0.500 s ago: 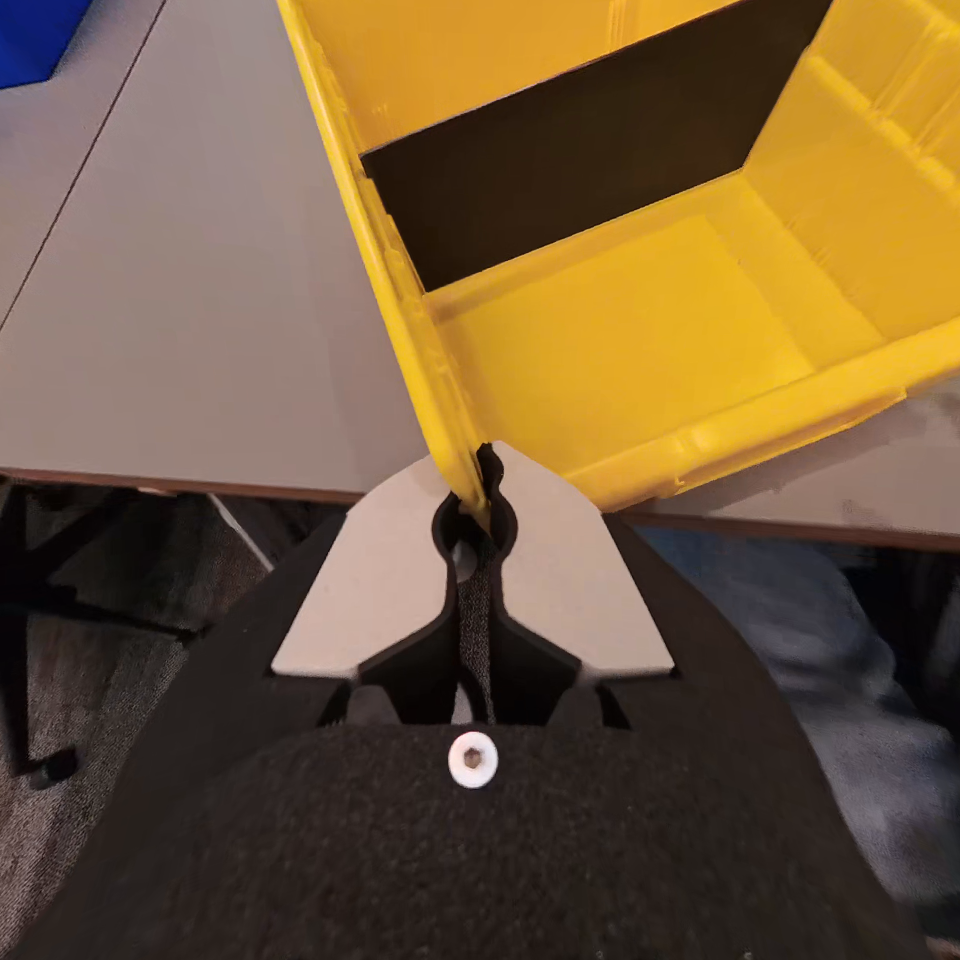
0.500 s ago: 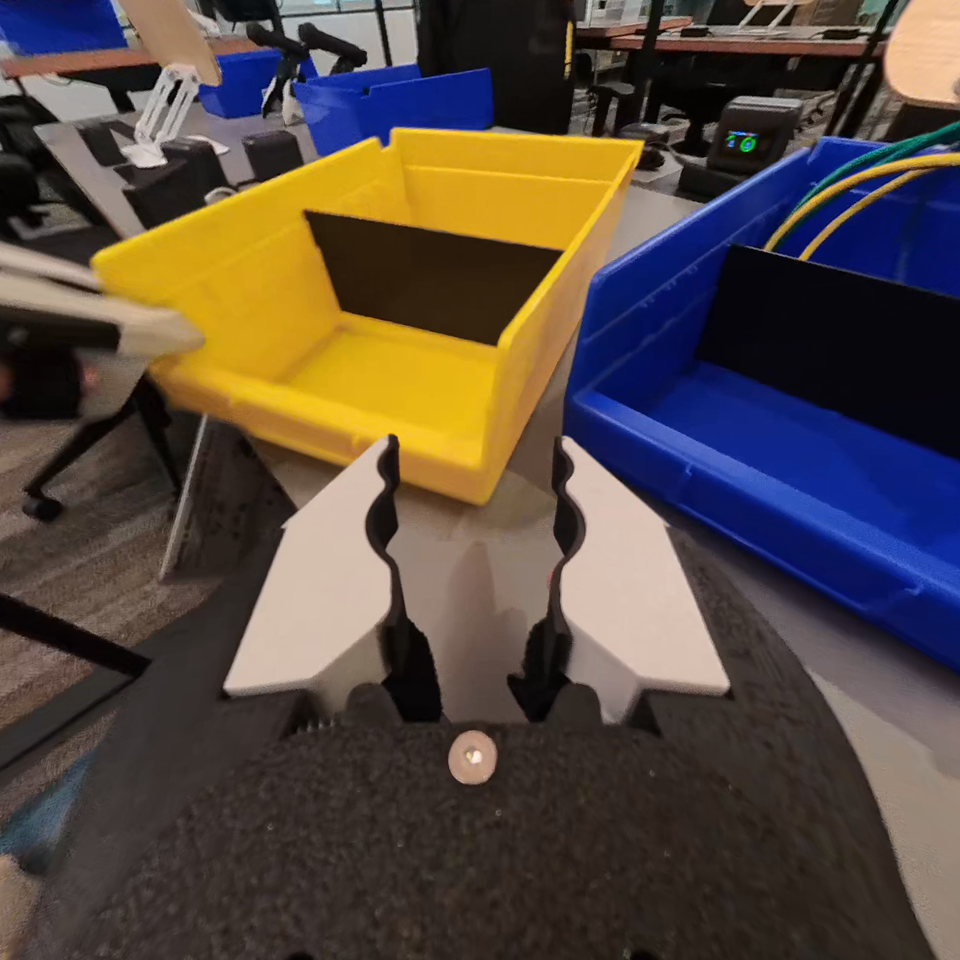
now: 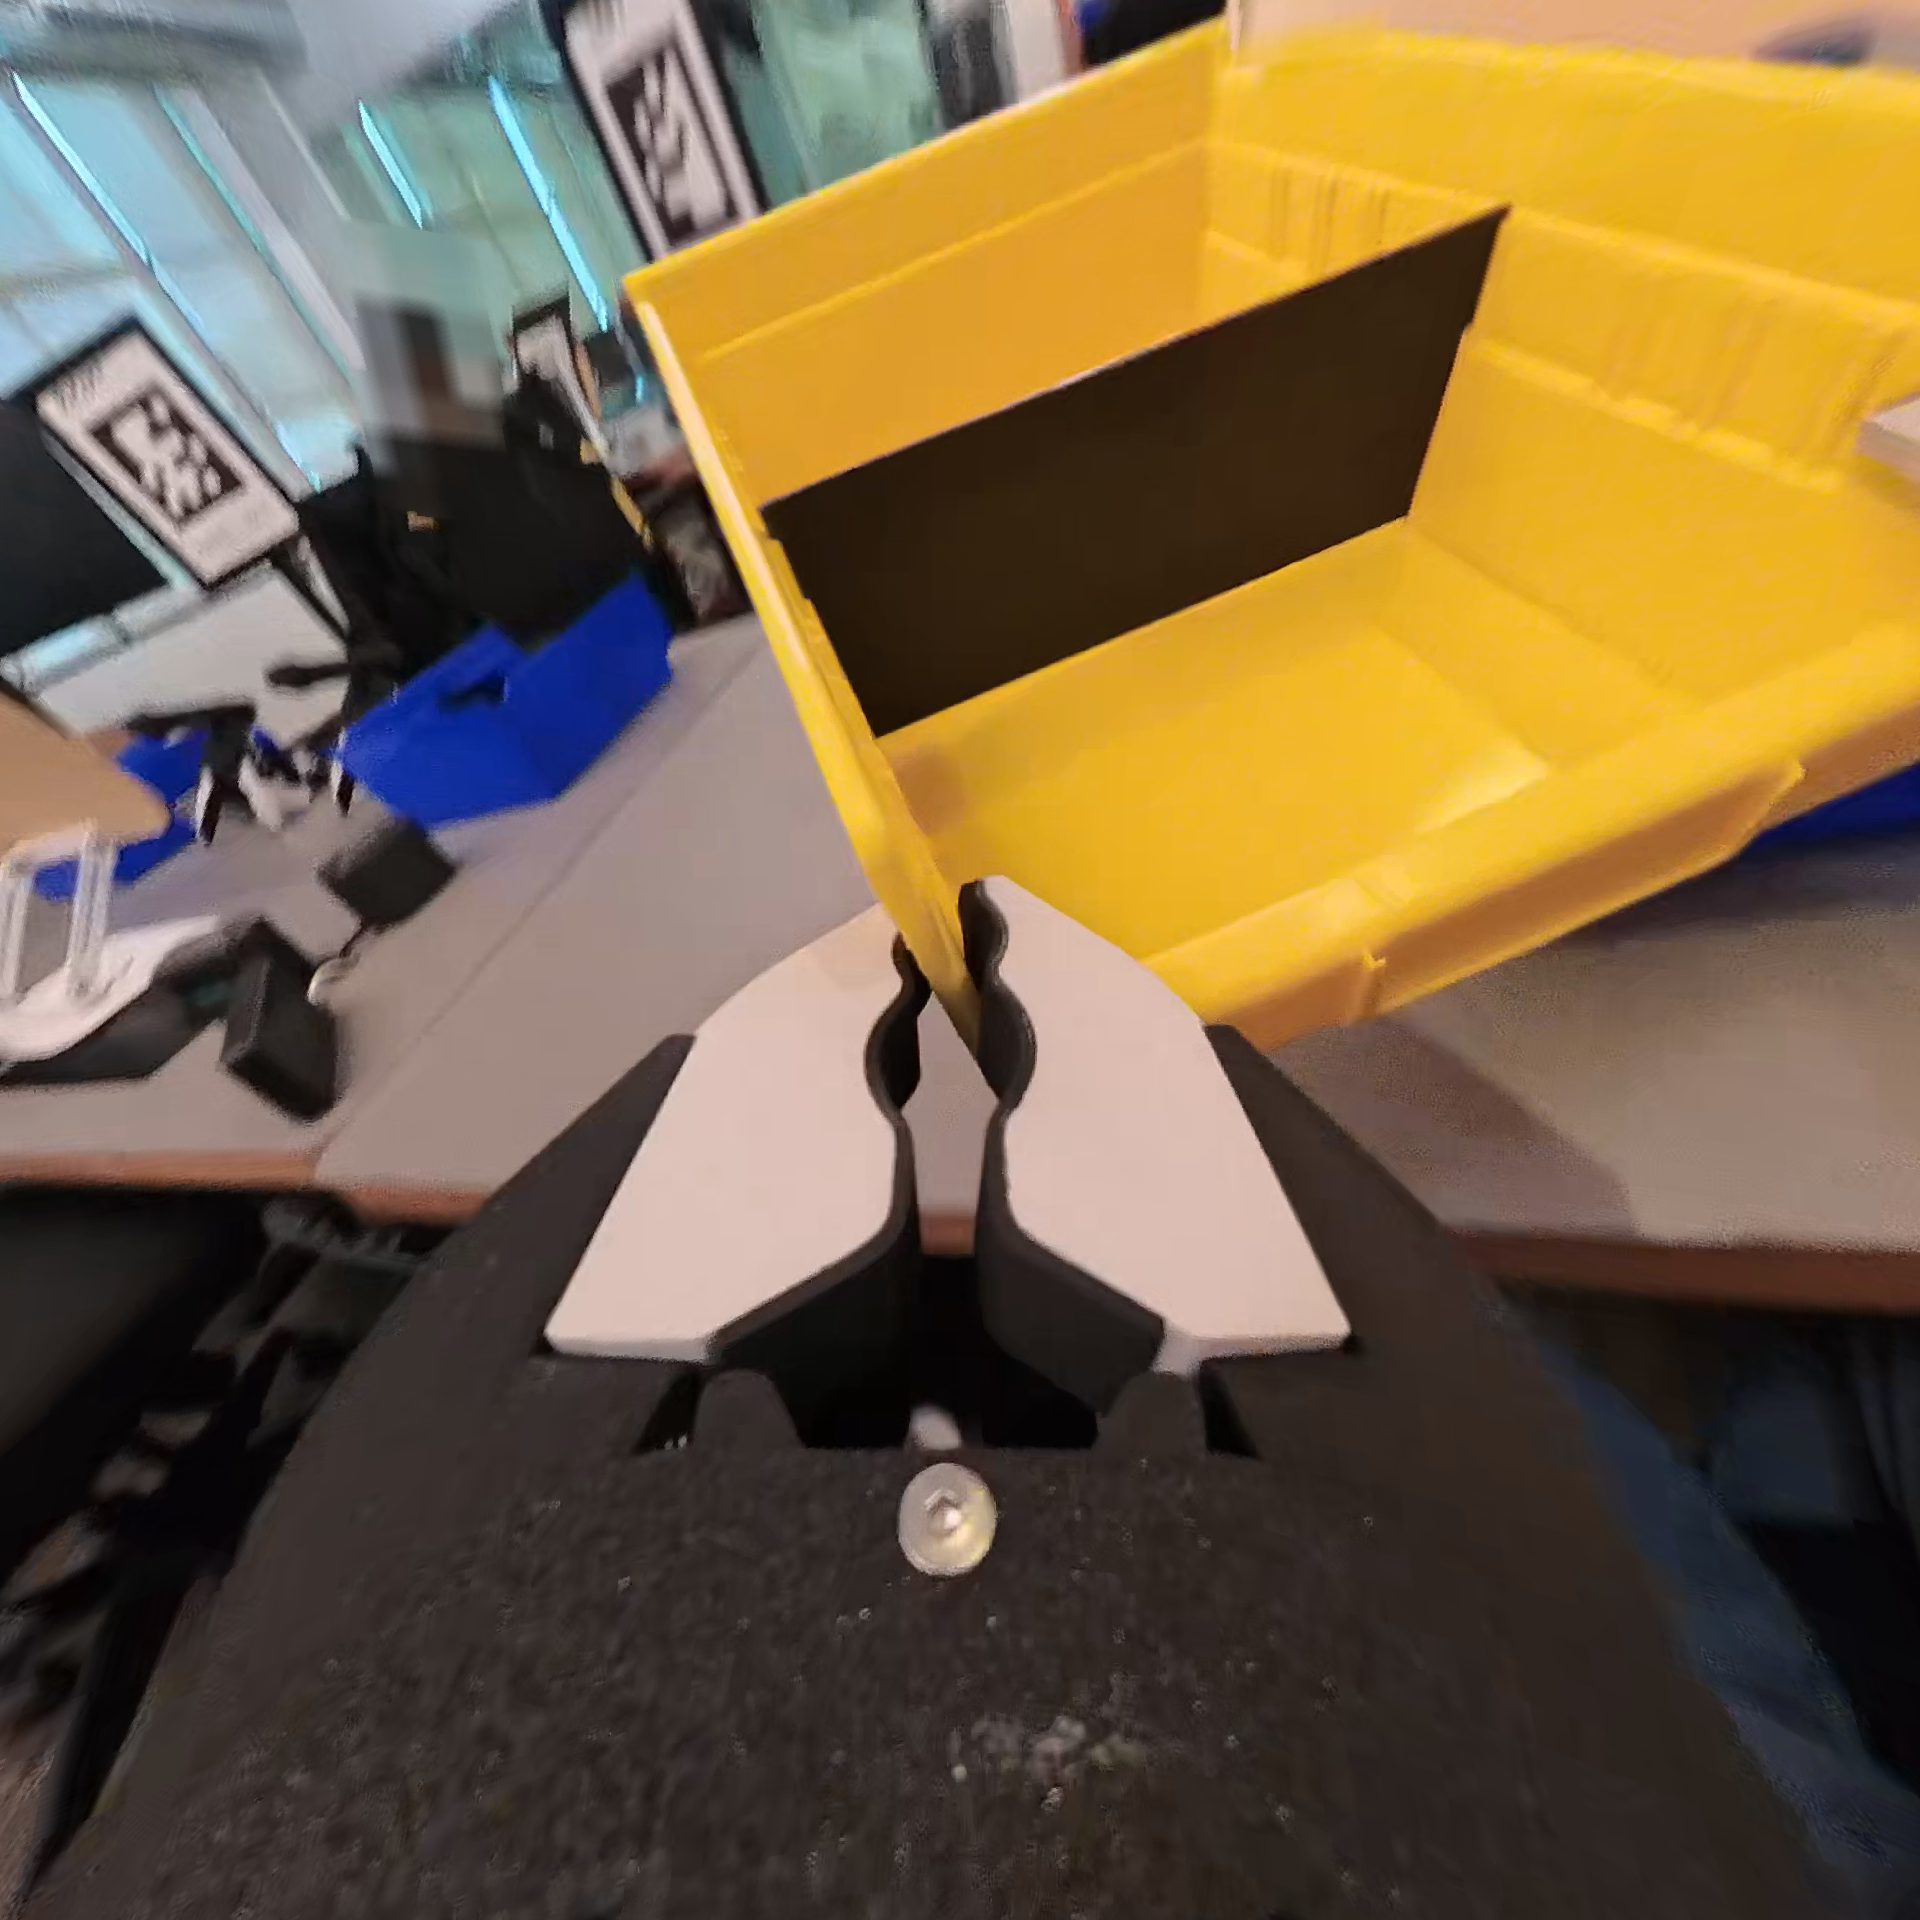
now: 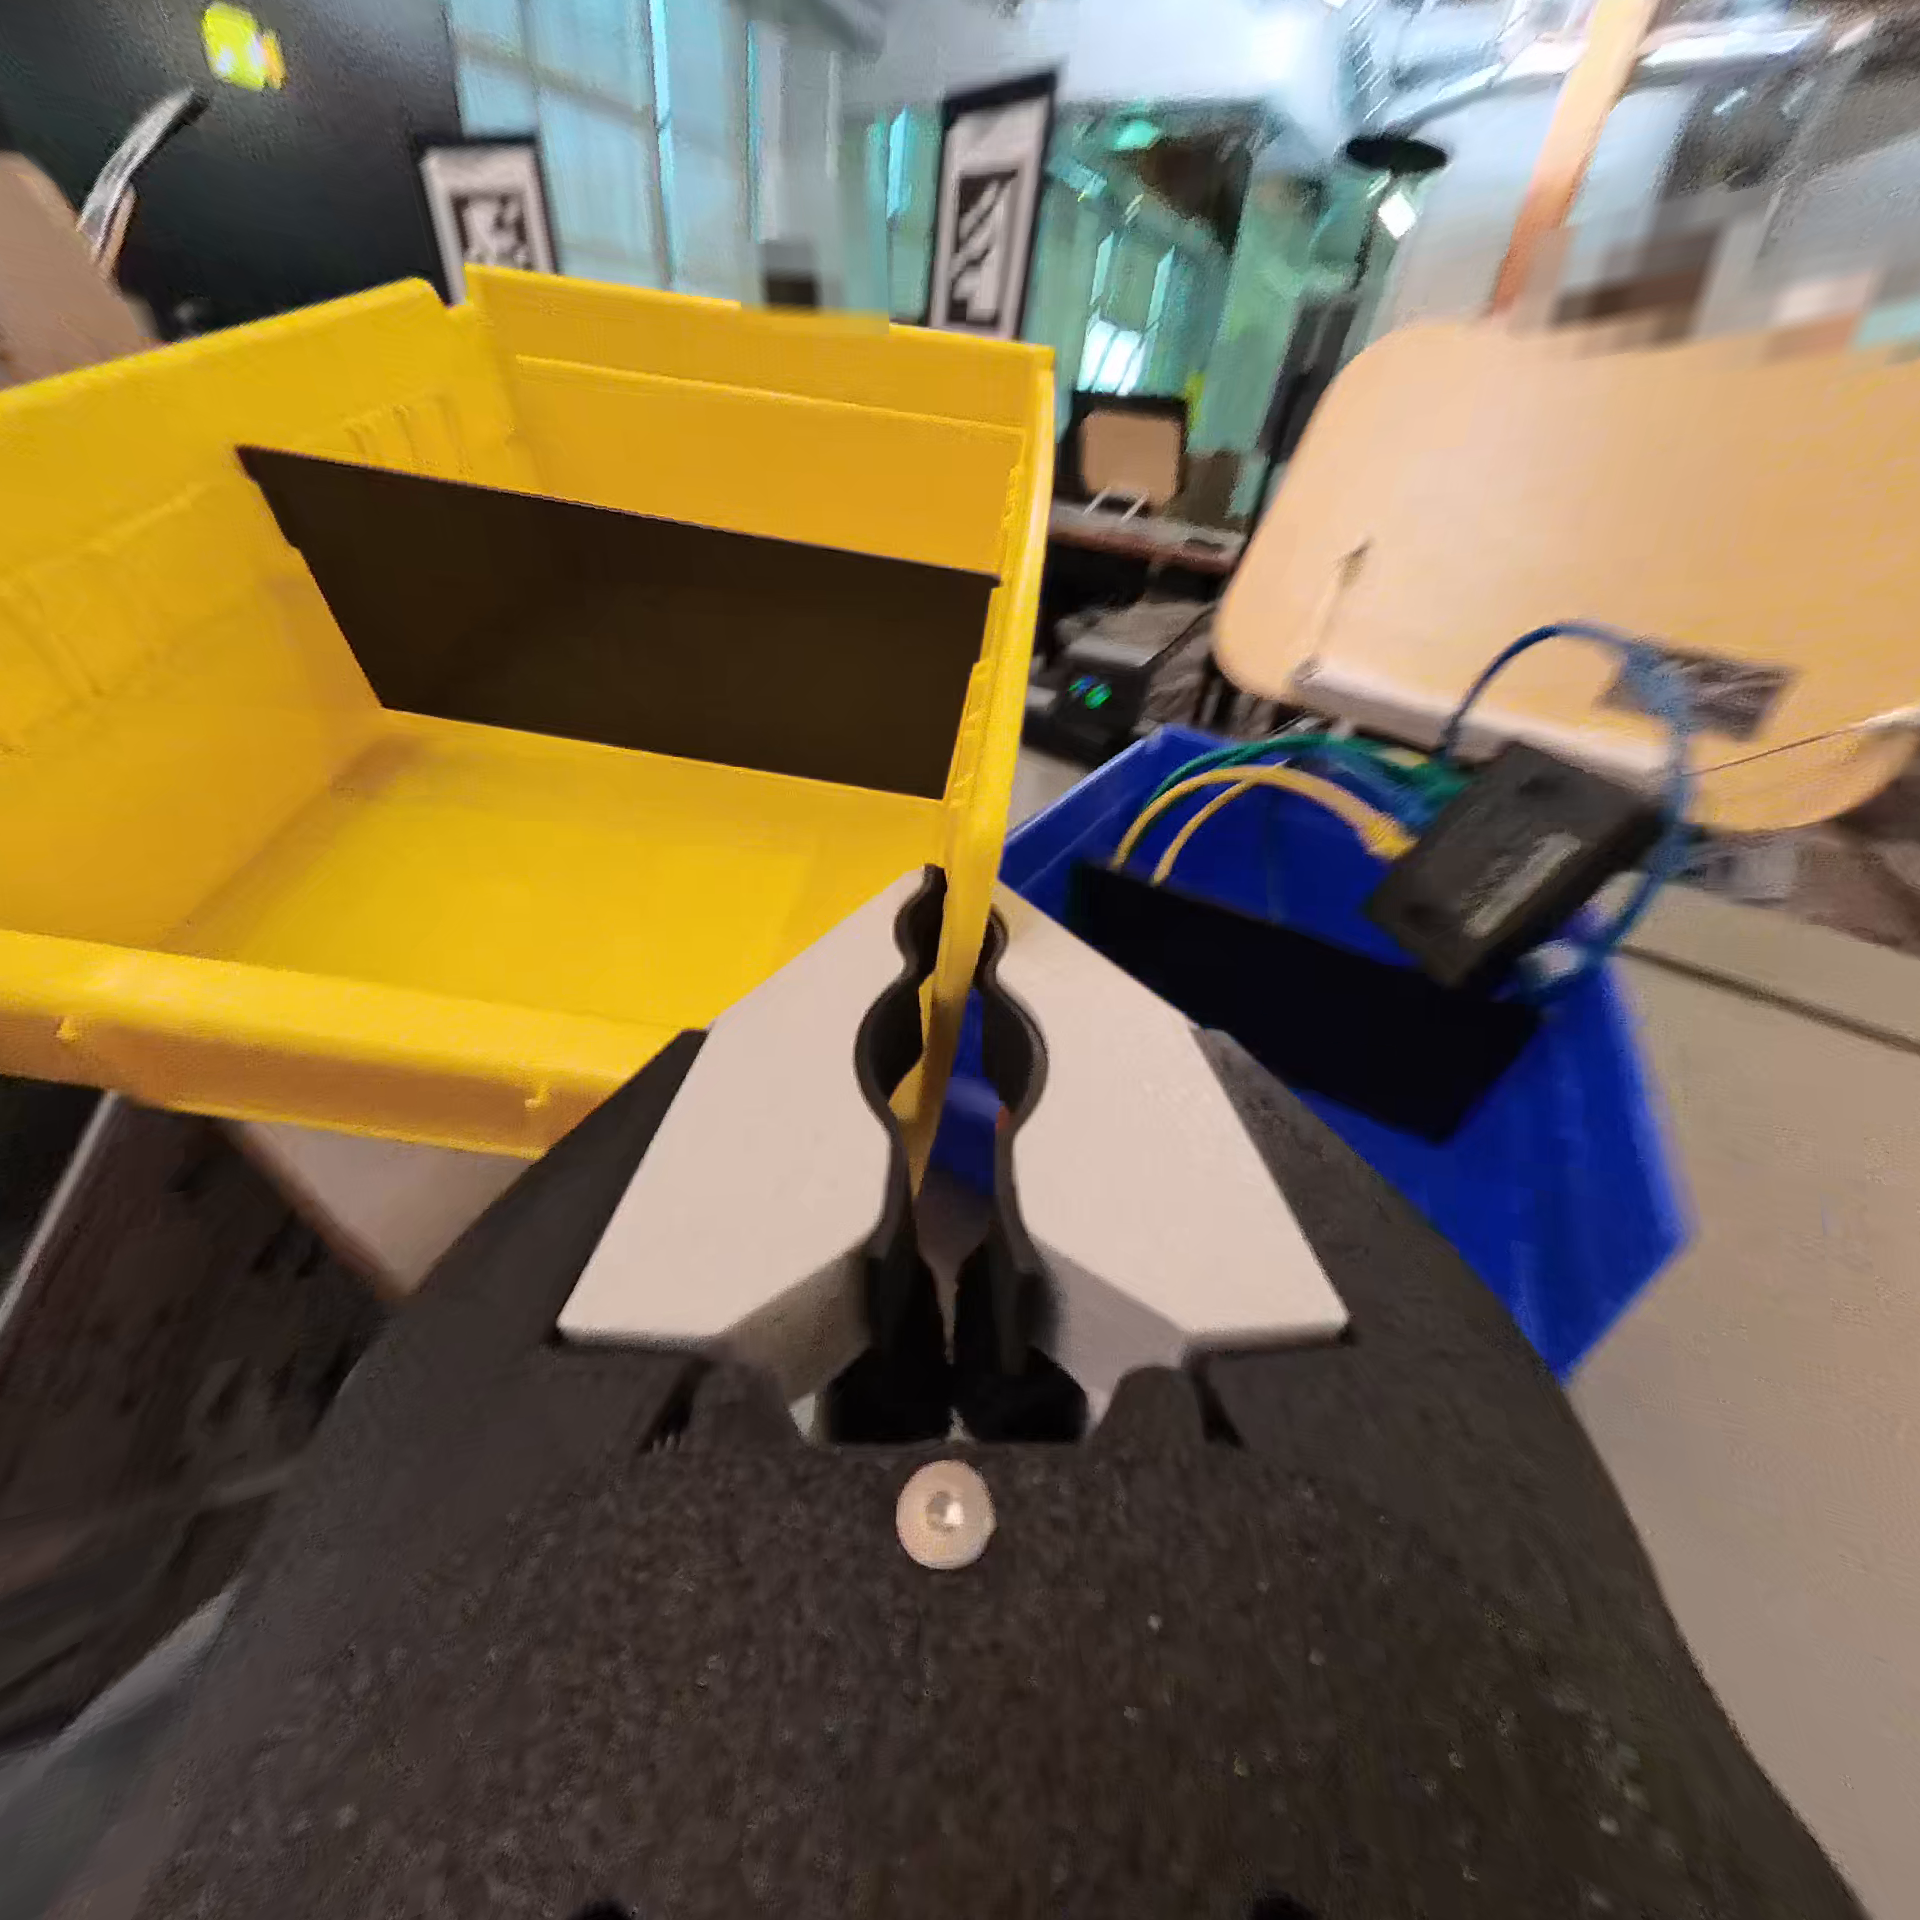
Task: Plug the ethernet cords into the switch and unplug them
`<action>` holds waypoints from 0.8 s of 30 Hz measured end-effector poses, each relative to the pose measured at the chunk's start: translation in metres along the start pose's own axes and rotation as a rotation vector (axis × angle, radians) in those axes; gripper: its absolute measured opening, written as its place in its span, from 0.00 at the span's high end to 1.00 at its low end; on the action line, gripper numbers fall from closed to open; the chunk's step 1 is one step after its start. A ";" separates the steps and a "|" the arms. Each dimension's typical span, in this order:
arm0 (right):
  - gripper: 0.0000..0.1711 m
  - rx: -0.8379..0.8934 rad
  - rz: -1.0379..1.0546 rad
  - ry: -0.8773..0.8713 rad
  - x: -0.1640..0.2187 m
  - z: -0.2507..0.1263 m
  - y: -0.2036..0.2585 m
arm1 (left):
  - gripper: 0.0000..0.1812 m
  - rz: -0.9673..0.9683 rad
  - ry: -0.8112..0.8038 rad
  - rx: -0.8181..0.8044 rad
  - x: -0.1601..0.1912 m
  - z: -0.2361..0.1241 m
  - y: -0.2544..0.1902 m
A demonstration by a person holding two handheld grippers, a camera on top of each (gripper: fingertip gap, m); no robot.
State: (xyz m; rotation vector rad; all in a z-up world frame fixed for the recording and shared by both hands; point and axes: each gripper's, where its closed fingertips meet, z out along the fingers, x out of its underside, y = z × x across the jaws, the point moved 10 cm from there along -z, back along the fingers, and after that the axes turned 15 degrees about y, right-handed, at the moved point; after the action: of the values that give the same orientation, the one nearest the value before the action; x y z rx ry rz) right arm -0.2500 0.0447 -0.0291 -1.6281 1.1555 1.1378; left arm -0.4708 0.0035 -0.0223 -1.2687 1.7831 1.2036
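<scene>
Left wrist view. The left gripper [image 3: 951, 940] is clamping the near left wall of the yellow bin [image 3: 1299, 790], its jaws clenched on the thin plastic at frame centre. Half a second ago the bin was lying flat against the grey table [image 3: 644, 935]; now it is tilting up to the upper right, with the room behind coming into view at upper left. A black divider [image 3: 1122, 520] is standing across the bin's interior, which looks empty.

Right wrist view. The right gripper [image 4: 961, 935] is now gripping the bin's opposite side wall [image 4: 977, 862] at frame centre, jaws clenched on it; a moment earlier these jaws were spread wide and short of the bin. At right of frame, the blue bin [image 4: 1538, 1174] is holding the black switch [image 4: 1517, 862], propped on that bin's own dark divider, with yellow, green and blue ethernet cords [image 4: 1236, 790] looping beside it.

Reading: both grippers are lifting the yellow bin together, probably clearing or rearranging the workspace. No plugging is under way yet; whether any cord is seated in the switch cannot be told through the blur.
</scene>
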 end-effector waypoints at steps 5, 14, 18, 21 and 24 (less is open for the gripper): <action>0.98 0.237 0.091 -0.134 -0.035 -0.036 -0.079 | 0.97 0.052 -0.238 0.136 -0.091 0.020 -0.048; 0.99 0.675 0.306 -0.015 0.000 -0.112 -0.292 | 0.98 0.090 -0.241 0.516 -0.196 0.066 -0.284; 0.99 0.668 0.324 0.168 0.058 -0.124 -0.357 | 0.98 0.089 -0.094 0.580 -0.175 0.079 -0.371; 0.99 0.625 0.352 0.253 0.100 -0.118 -0.379 | 0.98 0.116 -0.024 0.594 -0.152 0.093 -0.404; 0.99 0.563 0.378 0.325 0.128 -0.102 -0.395 | 0.97 0.127 0.034 0.588 -0.136 0.107 -0.421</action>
State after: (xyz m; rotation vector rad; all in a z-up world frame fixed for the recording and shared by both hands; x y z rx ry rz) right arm 0.1733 0.0157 -0.0801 -1.2021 1.8578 0.6753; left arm -0.0302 0.1023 -0.0773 -0.8434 2.0587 0.6370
